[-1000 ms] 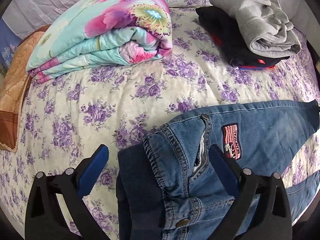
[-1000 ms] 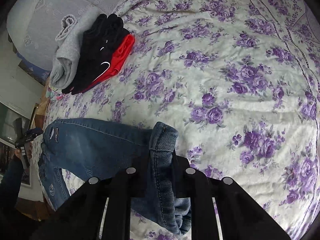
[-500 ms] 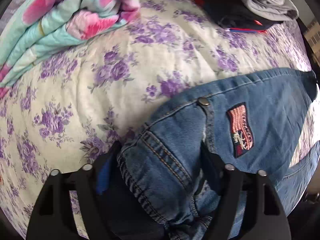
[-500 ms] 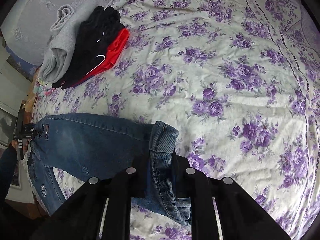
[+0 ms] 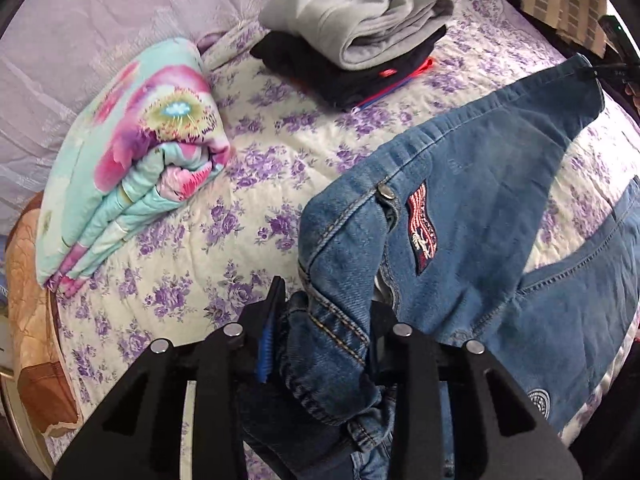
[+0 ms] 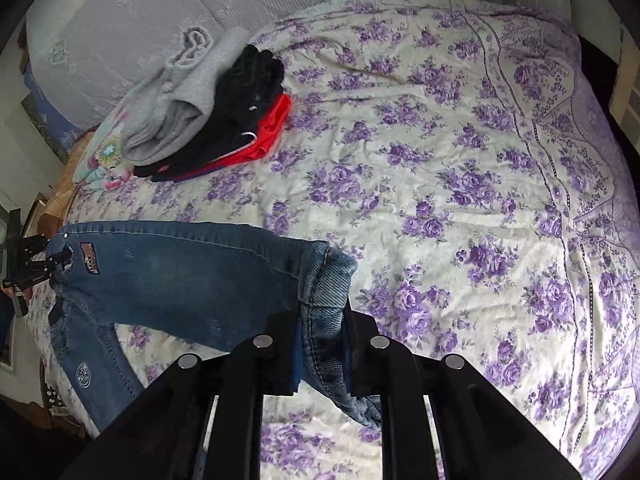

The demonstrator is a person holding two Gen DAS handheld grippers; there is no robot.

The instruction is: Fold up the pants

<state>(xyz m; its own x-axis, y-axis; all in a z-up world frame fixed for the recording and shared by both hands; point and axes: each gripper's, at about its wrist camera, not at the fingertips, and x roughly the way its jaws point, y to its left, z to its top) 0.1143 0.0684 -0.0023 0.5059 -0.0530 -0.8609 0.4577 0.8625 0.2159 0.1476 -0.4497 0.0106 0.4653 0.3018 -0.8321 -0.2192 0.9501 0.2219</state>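
Now clamped by the left gripper (image 5: 324, 344) at the bunched waistband, after standing spread a second ago. Jeans (image 5: 480, 184) stretched mid-frame, seemingly raised above the bedspread (image 5: 260, 184); right gripper (image 6: 320, 344) pinching the cuff. Ready for laying out and folding, probably.

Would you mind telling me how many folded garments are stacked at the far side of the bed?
3 visible: a grey sweatshirt on top, a black garment beneath it, and a red garment at the bottom, all on the floral bedspread. Others may be hidden within the stack.
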